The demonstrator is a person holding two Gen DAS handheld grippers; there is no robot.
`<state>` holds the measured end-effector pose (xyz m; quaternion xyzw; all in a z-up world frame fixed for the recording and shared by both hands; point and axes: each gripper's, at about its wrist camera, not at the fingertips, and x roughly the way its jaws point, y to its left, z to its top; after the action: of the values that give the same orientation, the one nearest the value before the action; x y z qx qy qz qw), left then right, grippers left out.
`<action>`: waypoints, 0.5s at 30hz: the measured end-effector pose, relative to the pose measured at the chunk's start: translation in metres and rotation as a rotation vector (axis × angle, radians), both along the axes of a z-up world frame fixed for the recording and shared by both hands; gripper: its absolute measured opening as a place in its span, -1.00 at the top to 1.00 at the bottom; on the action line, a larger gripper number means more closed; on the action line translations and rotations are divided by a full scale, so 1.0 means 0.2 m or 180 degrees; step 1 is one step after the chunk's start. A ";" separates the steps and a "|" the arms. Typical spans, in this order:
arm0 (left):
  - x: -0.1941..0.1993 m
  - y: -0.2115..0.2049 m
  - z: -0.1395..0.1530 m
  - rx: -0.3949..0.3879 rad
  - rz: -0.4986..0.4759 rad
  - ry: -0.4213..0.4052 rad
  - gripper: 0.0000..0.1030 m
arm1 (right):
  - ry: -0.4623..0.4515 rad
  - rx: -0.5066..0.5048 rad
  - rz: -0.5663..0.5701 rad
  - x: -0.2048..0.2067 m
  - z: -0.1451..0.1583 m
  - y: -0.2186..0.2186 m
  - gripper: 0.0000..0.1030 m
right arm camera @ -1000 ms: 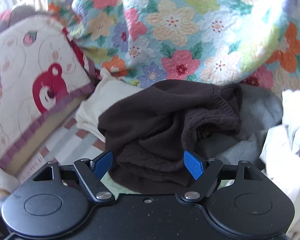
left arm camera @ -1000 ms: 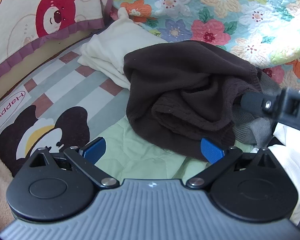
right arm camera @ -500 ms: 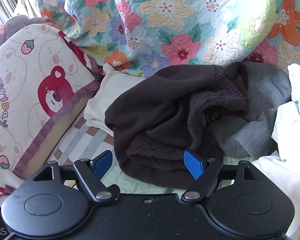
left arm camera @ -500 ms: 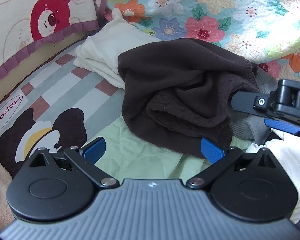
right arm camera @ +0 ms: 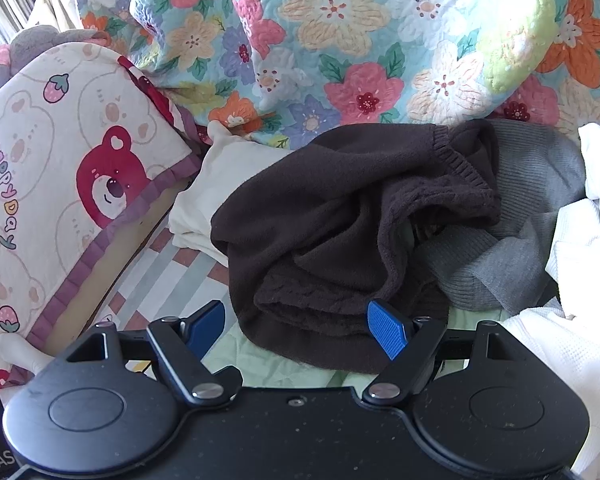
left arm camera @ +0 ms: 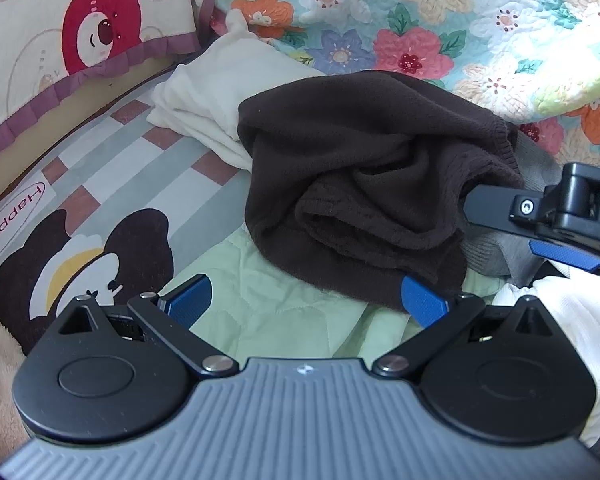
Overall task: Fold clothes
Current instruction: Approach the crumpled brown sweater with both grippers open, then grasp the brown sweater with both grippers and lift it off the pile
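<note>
A crumpled dark brown knit sweater (left arm camera: 352,184) (right arm camera: 332,232) lies on the bed, partly over a grey garment (right arm camera: 532,208) and a cream one (left arm camera: 215,96). My left gripper (left arm camera: 304,300) is open just in front of the sweater's near edge, above pale green cloth (left arm camera: 283,320). My right gripper (right arm camera: 295,328) is open too, with the sweater's near fold between its blue pads, not pinched. In the left wrist view the right gripper (left arm camera: 540,232) reaches in from the right, beside the sweater's ribbed hem.
A bear-print pillow (left arm camera: 59,36) stands at the left. A flowered quilt (right arm camera: 380,40) is piled behind the clothes. White garments (right arm camera: 580,280) are heaped at the right. The bed sheet (left arm camera: 111,176) has stripes and a bear print.
The right gripper has come in from the right toward the sweater and sits nearer to it. The left wrist view has drawn back slightly. The clothes have not moved.
</note>
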<state>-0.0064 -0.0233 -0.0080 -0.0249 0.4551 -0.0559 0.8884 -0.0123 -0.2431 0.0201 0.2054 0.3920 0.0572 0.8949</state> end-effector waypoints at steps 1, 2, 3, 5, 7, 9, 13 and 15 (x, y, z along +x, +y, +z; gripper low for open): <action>0.00 0.00 0.00 -0.0001 0.0001 0.0005 -1.00 | 0.0002 -0.0001 0.0002 0.00 0.00 0.00 -0.60; 0.00 0.00 -0.01 -0.0003 0.0002 0.0009 -1.00 | 0.0002 0.0000 0.0002 0.00 -0.01 0.00 -0.60; 0.01 0.00 -0.01 -0.0007 0.0012 0.0018 -1.00 | 0.0001 0.0000 0.0000 0.00 -0.01 0.00 -0.60; 0.02 0.02 -0.03 -0.0028 0.0057 0.0029 -1.00 | -0.0038 -0.0007 -0.0009 0.01 -0.02 -0.03 -0.60; 0.04 0.06 -0.05 -0.0078 0.0135 0.0009 -1.00 | -0.0119 -0.0053 -0.0016 0.04 -0.03 -0.06 -0.60; 0.06 0.12 -0.09 -0.0169 0.0305 -0.0076 -1.00 | -0.0263 -0.0144 -0.0024 0.10 -0.04 -0.14 -0.60; 0.13 0.23 -0.22 -0.0377 0.0602 -0.0274 -0.95 | -0.0187 -0.0056 -0.0168 0.32 -0.14 -0.35 -0.60; 0.18 0.26 -0.30 -0.0458 0.0659 -0.0327 -0.90 | -0.0082 0.0040 -0.0242 0.45 -0.20 -0.46 -0.60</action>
<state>0.0296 0.0285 -0.0680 -0.1324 0.3987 0.0025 0.9075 0.0775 -0.3342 -0.0203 0.2249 0.3720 0.0282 0.9001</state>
